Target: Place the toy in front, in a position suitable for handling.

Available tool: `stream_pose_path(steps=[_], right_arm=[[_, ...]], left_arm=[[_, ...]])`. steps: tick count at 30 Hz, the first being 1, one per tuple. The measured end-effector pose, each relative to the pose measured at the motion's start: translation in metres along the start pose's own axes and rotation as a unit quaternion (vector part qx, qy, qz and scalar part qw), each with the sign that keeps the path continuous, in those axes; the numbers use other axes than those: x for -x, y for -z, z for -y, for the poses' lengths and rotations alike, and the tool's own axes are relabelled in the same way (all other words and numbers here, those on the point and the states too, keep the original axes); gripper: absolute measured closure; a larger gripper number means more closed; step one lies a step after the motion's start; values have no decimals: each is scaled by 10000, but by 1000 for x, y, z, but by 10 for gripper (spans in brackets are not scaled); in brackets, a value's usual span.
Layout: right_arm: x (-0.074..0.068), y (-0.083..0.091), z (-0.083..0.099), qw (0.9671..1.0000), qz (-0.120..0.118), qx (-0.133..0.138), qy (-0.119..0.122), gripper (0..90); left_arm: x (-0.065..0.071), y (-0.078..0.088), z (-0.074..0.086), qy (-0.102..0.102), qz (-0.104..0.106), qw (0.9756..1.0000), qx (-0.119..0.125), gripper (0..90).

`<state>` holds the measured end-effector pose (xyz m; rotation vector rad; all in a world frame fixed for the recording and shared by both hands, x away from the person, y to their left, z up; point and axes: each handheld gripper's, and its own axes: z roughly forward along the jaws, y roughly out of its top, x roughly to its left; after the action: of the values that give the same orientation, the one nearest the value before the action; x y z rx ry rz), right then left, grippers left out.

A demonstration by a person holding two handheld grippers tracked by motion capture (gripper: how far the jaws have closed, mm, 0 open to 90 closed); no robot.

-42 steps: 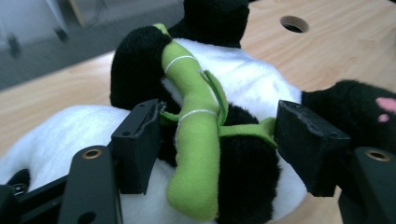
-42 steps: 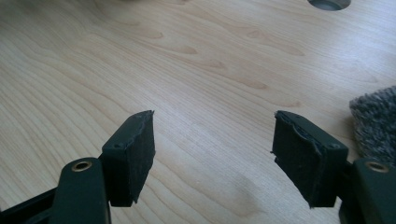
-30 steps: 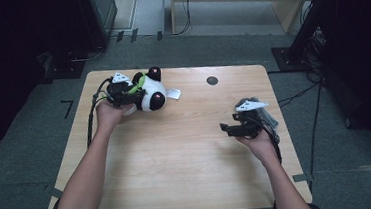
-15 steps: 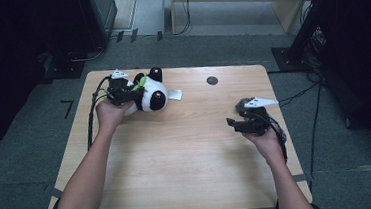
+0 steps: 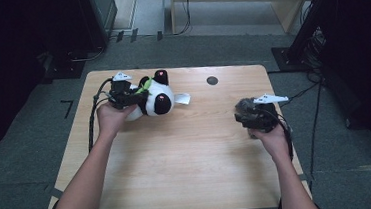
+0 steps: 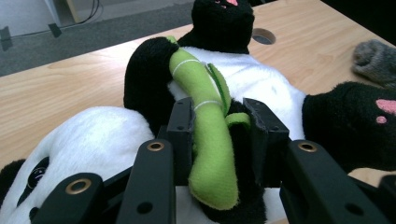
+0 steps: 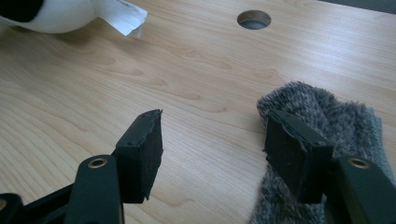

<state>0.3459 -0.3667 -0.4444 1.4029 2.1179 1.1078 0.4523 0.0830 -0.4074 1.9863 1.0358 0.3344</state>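
Wood of the surface (image 5: 178,165) lies bare on the person's side, leaving wide room to move. The right claw (image 7: 212,144), whose jaws have just been closing a little, stands open with nothing between them, one jaw against the grey sock (image 7: 327,121) near the right edge. Farther off, the left claw (image 6: 219,126) is clamped on the green bamboo stalk (image 6: 205,116) of the panda toy (image 5: 155,94) by the far left edge, so the grasp looks done while moving it is left.

In your left gripper view, the panda toy (image 6: 243,88) is cut off: its head runs off the bottom left edge and one black paw (image 6: 355,126) off the right. The black jaws hide the lower part of the green stalk (image 6: 205,126). In your right gripper view, the grey furry cloth (image 7: 327,121) runs off the bottom edge, and one jaw hides part of it.
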Motion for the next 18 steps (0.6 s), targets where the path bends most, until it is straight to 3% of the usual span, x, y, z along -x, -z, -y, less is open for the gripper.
stream_pose_path(steps=[6,11,13,18], right_arm=[[6,1,0,10000,10,-3,-17,399],[17,5,1,9999,146,2,-81,415],[26,6,3,9996,133,5,-229,415],[33,0,5,9995,244,-85,-203,415]], left_arm=[[12,6,3,34,148,9999,-44,662],[28,13,8,38,282,9996,-70,662],[33,15,10,96,349,9993,-117,661],[51,20,17,107,465,9987,-184,661]])
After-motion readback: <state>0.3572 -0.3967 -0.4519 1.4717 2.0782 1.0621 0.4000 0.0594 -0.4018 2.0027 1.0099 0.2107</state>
